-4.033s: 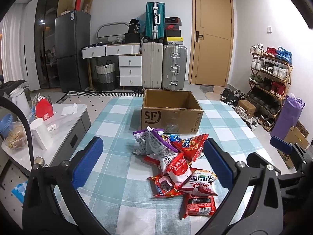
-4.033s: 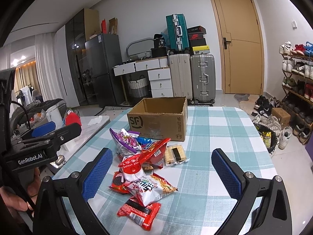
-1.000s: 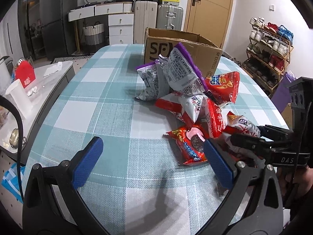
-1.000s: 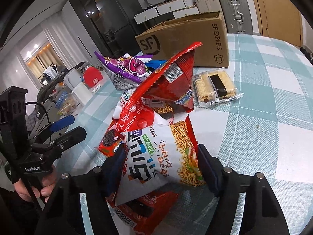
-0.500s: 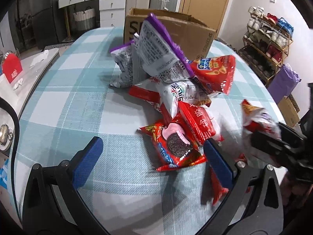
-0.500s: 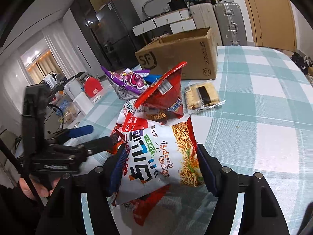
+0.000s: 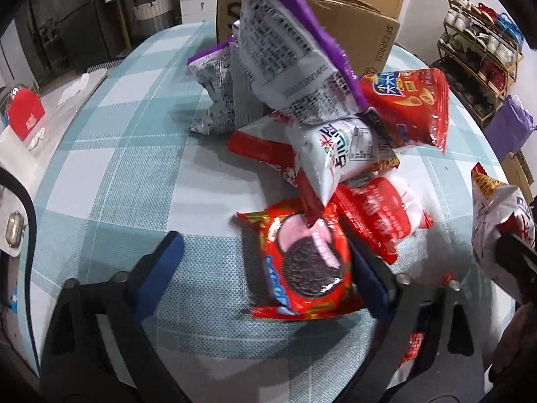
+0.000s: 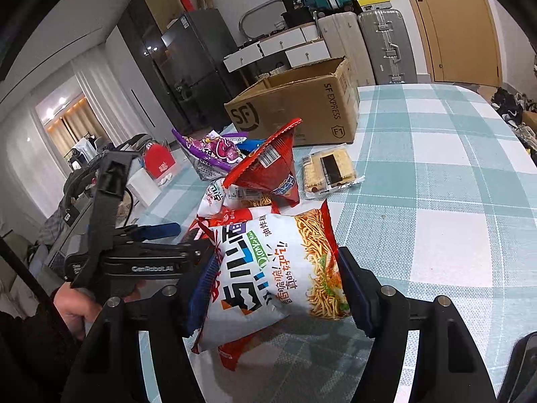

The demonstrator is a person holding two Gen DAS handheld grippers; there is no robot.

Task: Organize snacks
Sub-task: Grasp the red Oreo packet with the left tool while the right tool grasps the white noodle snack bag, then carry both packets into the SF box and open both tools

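Behind noodle bag (image 8: 268,278), half-hidden red packet (image 8: 235,351)

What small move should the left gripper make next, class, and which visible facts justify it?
Probably finish closing on the red cookie packet. The left gripper is closing with the packet between its fingers, one pad beside it, the other apart. The right gripper already holds the noodle bag; the cardboard box stands open.

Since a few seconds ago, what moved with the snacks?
The right hand-held gripper grabbed the white noodle bag and lifted it off the pile. The left hand-held gripper came down around the red cookie pack, jaws closing. The cardboard box stayed put.
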